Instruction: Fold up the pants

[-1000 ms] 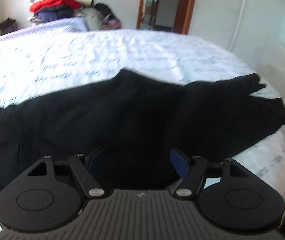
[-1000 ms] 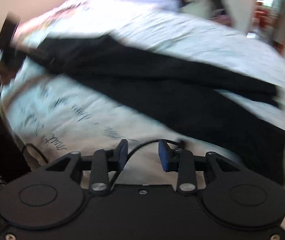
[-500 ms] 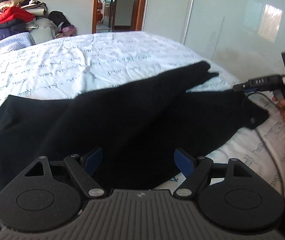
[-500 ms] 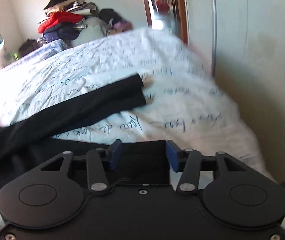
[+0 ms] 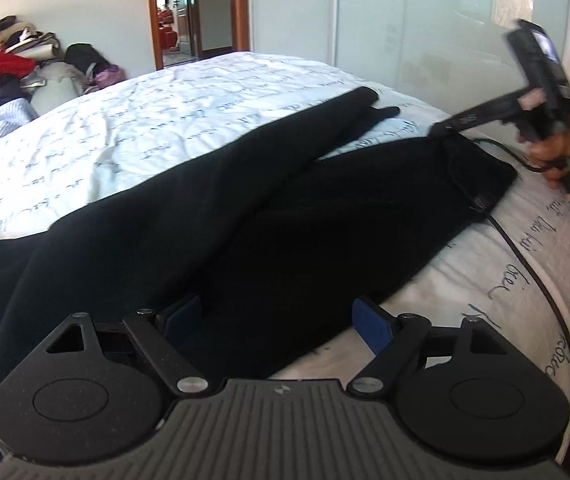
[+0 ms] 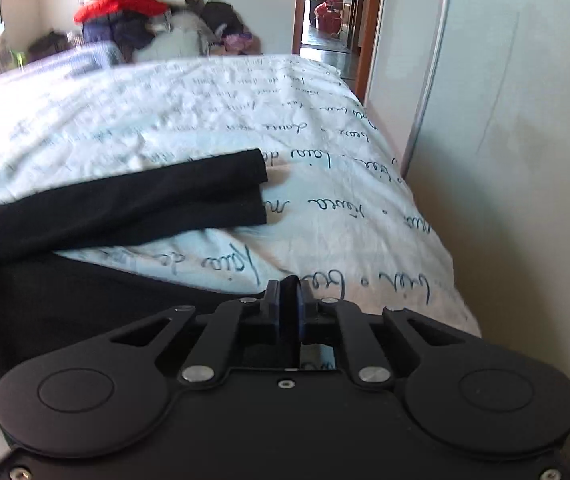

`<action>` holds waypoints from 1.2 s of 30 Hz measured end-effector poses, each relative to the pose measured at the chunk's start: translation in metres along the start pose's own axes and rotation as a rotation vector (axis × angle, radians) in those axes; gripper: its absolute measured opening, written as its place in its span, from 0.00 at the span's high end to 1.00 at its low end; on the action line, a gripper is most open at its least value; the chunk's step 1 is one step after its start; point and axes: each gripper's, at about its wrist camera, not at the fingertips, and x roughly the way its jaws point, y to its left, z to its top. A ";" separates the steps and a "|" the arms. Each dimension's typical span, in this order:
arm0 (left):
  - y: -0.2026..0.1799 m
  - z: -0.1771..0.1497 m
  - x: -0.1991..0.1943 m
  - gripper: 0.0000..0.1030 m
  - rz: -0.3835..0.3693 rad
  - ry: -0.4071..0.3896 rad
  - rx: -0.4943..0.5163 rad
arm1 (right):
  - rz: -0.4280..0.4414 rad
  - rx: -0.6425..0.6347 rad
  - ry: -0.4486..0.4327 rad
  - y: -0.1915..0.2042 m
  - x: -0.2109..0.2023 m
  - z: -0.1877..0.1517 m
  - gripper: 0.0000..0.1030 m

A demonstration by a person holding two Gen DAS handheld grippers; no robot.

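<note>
Black pants point(image 5: 245, 208) lie spread on a bed with a white script-printed sheet point(image 5: 173, 120), the two legs reaching right and apart. My left gripper point(image 5: 277, 320) is open, just above the near leg's lower edge. My right gripper point(image 6: 290, 300) is shut on the hem corner of the near leg point(image 6: 65, 304); in the left wrist view its tip point(image 5: 443, 126) pinches that hem at the far right. The far leg's cuff point(image 6: 245, 188) lies flat ahead of it.
A wardrobe with sliding doors point(image 6: 505, 120) stands close along the bed's right edge. A pile of clothes point(image 5: 1, 68) sits at the far end beside an open doorway point(image 5: 197, 12). A black cable point(image 5: 533, 276) trails over the sheet.
My right gripper has closed on the near leg's hem corner. The left gripper has swung right along the near leg and stays open.
</note>
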 end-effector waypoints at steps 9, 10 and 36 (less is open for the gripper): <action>0.001 0.004 0.004 0.12 0.051 -0.044 -0.022 | -0.062 0.134 -0.087 -0.021 -0.091 -0.042 0.72; 0.003 0.004 0.007 0.12 0.038 -0.034 -0.033 | -0.056 0.160 -0.075 -0.024 -0.100 -0.049 0.72; -0.012 -0.007 -0.002 0.10 0.105 -0.077 0.049 | 0.112 0.515 -0.093 -0.009 -0.086 -0.095 0.89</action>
